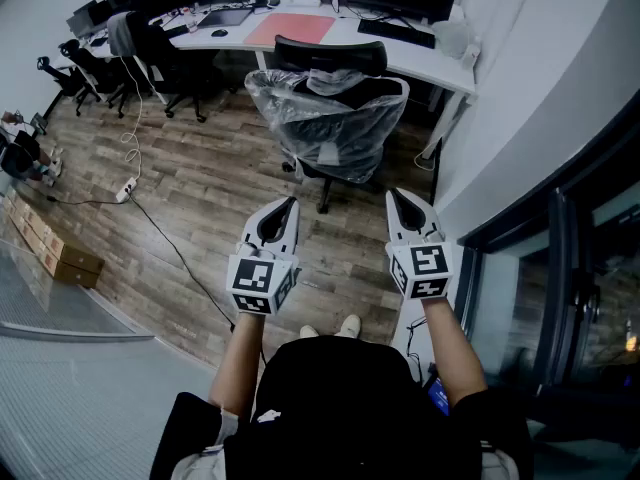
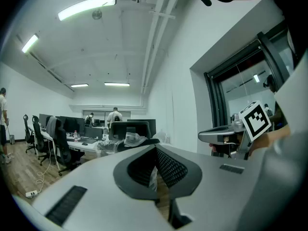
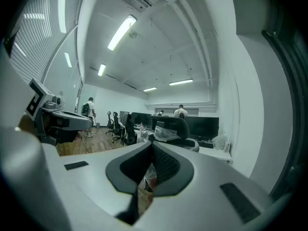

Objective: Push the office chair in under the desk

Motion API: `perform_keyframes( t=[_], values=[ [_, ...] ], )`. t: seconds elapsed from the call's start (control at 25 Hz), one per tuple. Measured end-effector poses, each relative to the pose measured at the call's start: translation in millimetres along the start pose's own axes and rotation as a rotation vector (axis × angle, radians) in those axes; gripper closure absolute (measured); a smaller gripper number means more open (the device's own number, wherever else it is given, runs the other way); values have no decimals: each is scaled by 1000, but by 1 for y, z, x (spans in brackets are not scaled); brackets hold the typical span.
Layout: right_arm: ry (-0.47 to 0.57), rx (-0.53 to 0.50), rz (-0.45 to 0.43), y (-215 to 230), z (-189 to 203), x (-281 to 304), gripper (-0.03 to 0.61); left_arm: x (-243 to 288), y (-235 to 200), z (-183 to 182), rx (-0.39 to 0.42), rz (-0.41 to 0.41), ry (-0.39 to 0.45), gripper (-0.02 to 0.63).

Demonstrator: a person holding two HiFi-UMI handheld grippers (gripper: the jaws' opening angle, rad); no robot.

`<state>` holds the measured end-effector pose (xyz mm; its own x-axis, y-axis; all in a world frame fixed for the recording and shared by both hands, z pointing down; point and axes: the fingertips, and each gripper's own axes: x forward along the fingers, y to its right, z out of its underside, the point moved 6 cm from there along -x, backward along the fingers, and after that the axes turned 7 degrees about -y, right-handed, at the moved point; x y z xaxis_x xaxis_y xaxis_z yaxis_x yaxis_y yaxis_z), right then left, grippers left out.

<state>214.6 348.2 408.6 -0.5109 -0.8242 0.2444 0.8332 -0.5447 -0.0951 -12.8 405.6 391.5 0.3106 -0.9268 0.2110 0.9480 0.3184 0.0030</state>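
Plastic [image 1: 285, 108] is wrapping the one black office chair [image 1: 335, 118] by the white desk [image 1: 420, 63]. We are holding two empty claws, left gripper [image 1: 287, 205] and right gripper [image 1: 398, 196], both squeezed shut.

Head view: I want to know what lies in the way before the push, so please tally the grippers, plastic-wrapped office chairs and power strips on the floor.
Grippers: 2 (left gripper, right gripper)
Plastic-wrapped office chair: 1
Power strip: 1
Total: 4
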Motion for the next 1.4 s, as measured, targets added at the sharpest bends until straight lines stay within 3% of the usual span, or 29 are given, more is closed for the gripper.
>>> perform_keyframes(
  t=[0.84, 1.04, 1.4],
  values=[
    [25, 26, -9, 54, 15, 6, 555, 25, 12, 10, 22, -87, 2, 598],
    [23, 10, -10, 63, 21, 12, 555, 26, 9, 10, -56, -95, 3, 599],
    [17, 3, -19, 71, 17, 47, 555, 50, -19, 11, -60, -133, -4, 600]
  ],
)
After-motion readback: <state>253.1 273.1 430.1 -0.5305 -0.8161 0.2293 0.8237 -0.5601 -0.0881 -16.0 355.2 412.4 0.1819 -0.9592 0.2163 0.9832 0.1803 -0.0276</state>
